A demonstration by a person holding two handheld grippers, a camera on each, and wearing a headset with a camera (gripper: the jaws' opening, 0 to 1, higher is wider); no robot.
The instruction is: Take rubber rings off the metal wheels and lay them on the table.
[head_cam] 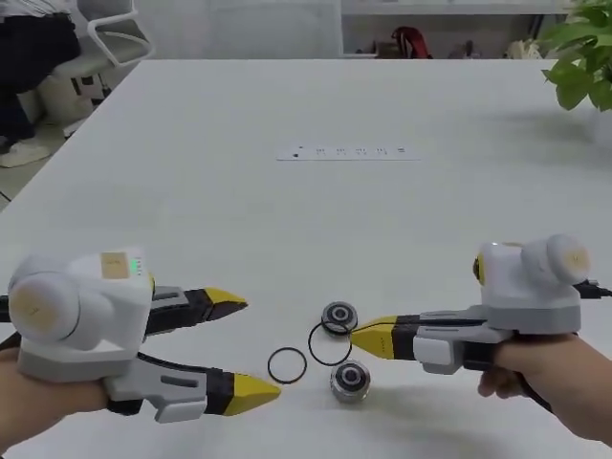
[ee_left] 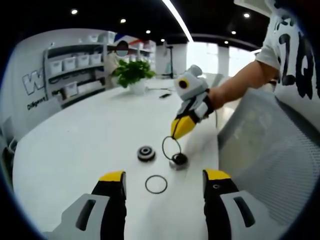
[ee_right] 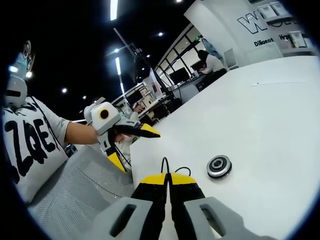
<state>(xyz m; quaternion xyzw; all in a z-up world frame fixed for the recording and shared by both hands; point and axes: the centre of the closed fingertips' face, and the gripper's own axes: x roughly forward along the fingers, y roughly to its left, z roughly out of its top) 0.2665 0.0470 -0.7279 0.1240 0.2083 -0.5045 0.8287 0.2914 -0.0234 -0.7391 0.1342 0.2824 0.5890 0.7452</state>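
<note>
Left gripper [head_cam: 256,349] gapes wide, holding nothing; just past its tips a loose rubber ring [head_cam: 271,364] lies flat on the table [head_cam: 287,210]. Farther on, right gripper [head_cam: 359,337] is pinched tight on a second ring [head_cam: 310,344], which sits between the nearer metal wheel [head_cam: 350,378] and the farther wheel [head_cam: 339,315].

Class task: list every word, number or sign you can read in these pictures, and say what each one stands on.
"Diligent": on the wall, under larger letters cut off by the edge of the view.
"ZQE": large black print on the person's white shirt; the rest of it is hidden.
Small dark marks on the white strip lying on the table: too small to read.
</note>
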